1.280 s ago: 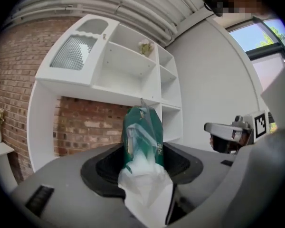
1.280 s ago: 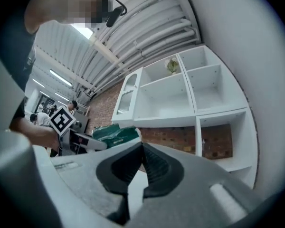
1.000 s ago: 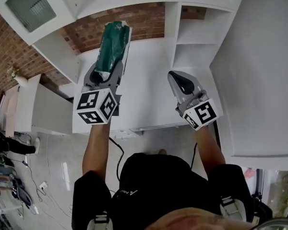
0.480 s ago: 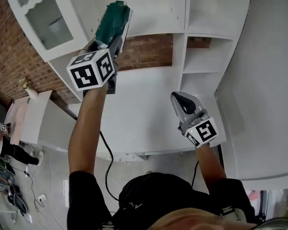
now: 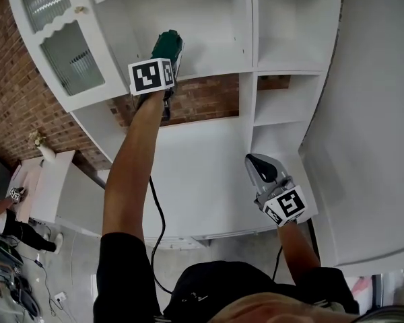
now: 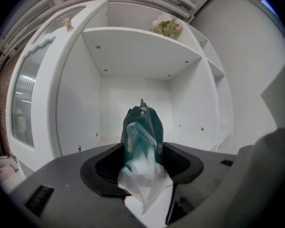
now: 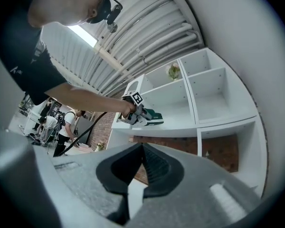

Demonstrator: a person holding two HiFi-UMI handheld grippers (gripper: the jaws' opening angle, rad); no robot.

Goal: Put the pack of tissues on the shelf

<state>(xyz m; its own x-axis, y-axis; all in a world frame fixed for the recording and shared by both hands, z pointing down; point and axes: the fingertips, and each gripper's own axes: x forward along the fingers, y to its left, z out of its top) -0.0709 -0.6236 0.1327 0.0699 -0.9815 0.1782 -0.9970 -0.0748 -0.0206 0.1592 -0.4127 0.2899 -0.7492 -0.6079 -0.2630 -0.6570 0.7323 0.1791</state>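
Item: pack of tissues [image 5: 169, 45], dark green wrapper with a clear plastic end. It is clamped between the jaws of the left gripper [image 6: 142, 161], which is raised at arm's length. The long axis follows the gripper's line, roughly level, with the far end pointing into the open compartment of the white shelf [image 5: 212, 64]. Whether it touches the board cannot be told.

Right gripper [image 7: 142, 161]: jaws closed together, empty, low over the white counter [image 5: 195, 170].

Surroundings: brick wall [image 5: 203, 101], ribbed-glass cabinet door [image 5: 66, 54], flowers [image 6: 167, 25] one shelf up.

Lettering on the wrapper is illegible.
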